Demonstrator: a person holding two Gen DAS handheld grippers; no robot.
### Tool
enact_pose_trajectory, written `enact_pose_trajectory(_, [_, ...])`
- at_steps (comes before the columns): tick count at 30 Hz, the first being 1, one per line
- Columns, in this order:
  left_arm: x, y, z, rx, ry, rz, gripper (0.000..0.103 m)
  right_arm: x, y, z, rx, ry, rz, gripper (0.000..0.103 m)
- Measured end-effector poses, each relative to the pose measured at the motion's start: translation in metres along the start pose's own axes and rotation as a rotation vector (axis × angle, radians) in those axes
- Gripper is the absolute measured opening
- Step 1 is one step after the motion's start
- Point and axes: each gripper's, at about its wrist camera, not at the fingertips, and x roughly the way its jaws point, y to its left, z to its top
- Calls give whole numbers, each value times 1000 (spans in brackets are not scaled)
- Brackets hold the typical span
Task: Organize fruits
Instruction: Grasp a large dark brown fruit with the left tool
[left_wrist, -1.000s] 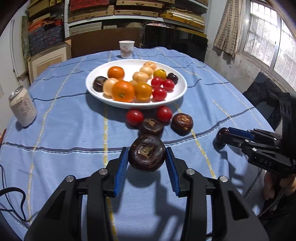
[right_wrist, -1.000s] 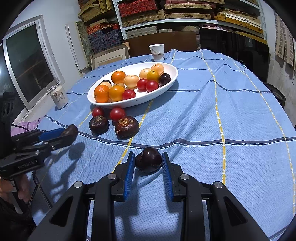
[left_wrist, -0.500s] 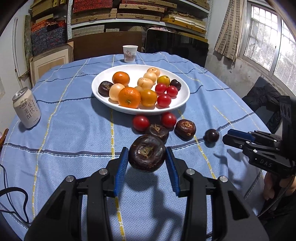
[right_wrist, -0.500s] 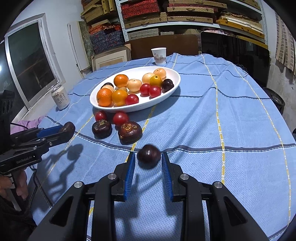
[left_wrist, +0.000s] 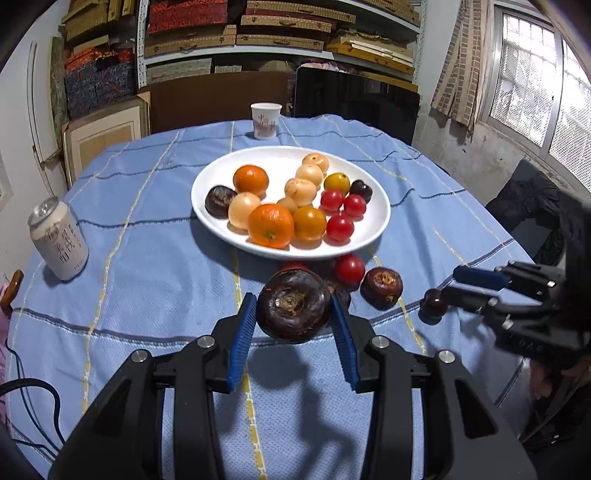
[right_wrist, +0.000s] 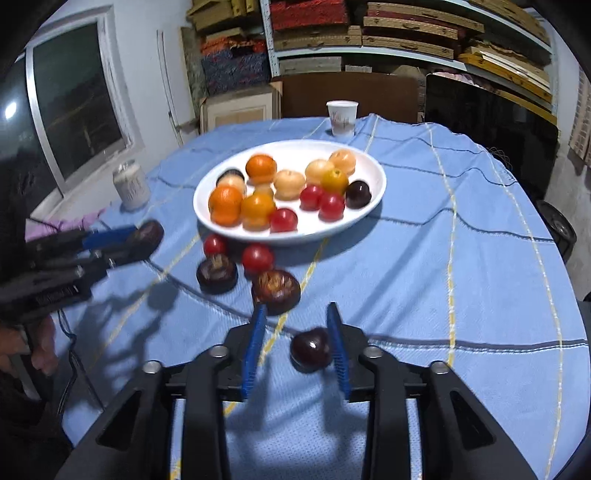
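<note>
In the left wrist view, the left gripper (left_wrist: 294, 318) sat at lower centre with its blue pads clamped on either side of a large dark brown fruit (left_wrist: 293, 311), which hung above the blue tablecloth (left_wrist: 155, 288) with its shadow on the cloth below. Beyond it, mid-frame, the white plate (left_wrist: 376, 225) carried oranges, pale round fruits, red tomatoes and two dark fruits. Just below the plate's near rim lay a red tomato (left_wrist: 349, 269) and a smaller brown fruit (left_wrist: 381, 287). A can (left_wrist: 59, 242) stood at the left edge and a paper cup (left_wrist: 265, 120) at top centre.

In the right wrist view, which was blurred, the right gripper (right_wrist: 295, 345) at lower centre had its jaws opening. A small dark plum (right_wrist: 311, 349) lay on the cloth between them, close against the right-hand pad and clear of the left-hand one; whether it touched that pad could not be told. From the left view, the plum (left_wrist: 434, 304) appeared at the tips of the right gripper (left_wrist: 458, 286) at the right edge.
</note>
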Motion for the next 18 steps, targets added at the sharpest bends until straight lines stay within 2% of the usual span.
enact_pose_trajectory(3, [8, 2, -6, -10, 25, -6, 40, 17, -4, -7, 17, 34, -27, 37])
enact_pose_trajectory(5, [11, 1, -8, -9, 32, -11, 40, 24, -10, -7, 60, 64, 5, 37])
enact_pose_trajectory(6, [11, 1, -8, -8, 33, -12, 40, 25, -11, -6, 67, 67, 11, 33])
enact_pose_trajectory(12, [11, 0, -9, -9, 30, -15, 40, 24, 3, -9, -8, 80, -41, 32])
enact_pose_trajectory(18, [11, -3, -11, -6, 32, -18, 40, 28, -1, -11, 14, 103, -43, 33])
